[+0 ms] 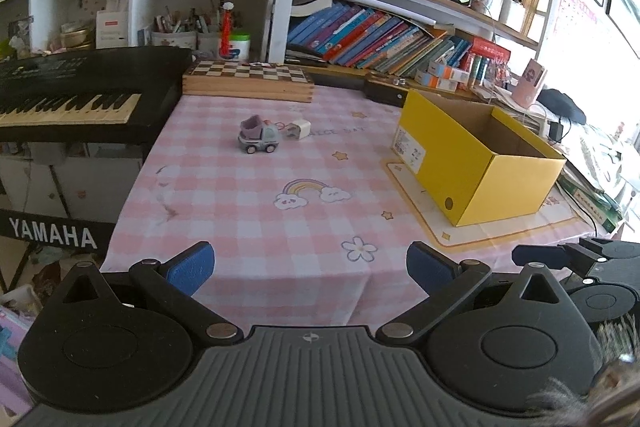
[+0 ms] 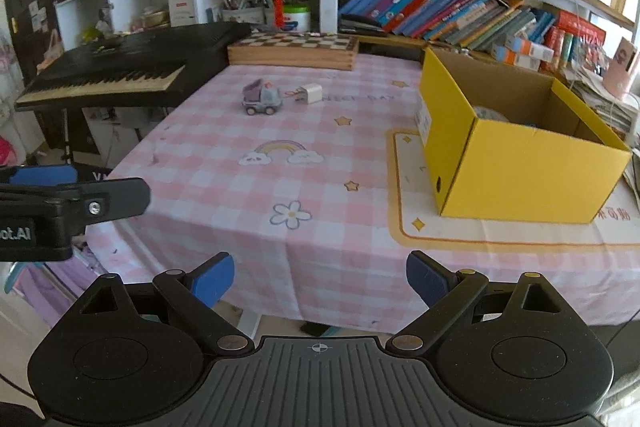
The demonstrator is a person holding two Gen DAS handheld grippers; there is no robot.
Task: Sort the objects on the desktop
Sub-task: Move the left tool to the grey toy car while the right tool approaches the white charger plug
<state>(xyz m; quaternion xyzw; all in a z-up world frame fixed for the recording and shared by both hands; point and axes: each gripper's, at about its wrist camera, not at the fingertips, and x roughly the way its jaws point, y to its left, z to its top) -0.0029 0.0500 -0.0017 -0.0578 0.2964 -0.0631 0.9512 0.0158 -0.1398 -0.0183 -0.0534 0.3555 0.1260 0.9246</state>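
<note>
Both the left gripper (image 1: 310, 269) and right gripper (image 2: 320, 277) gape wide, holding nothing, at the table's near edge. Far ahead, the toy truck (image 1: 258, 135) sits side-on, long axis crosswise, the white charger plug (image 1: 297, 130) just right of it. Bare pink checked tablecloth (image 1: 256, 203) lies between. Only the right wrist view shows something round inside the yellow box (image 2: 520, 163).

both wrist views look forward from the near table edge, sharing the pink tablecloth (image 1: 256, 195) and yellow box (image 2: 516, 163).
</note>
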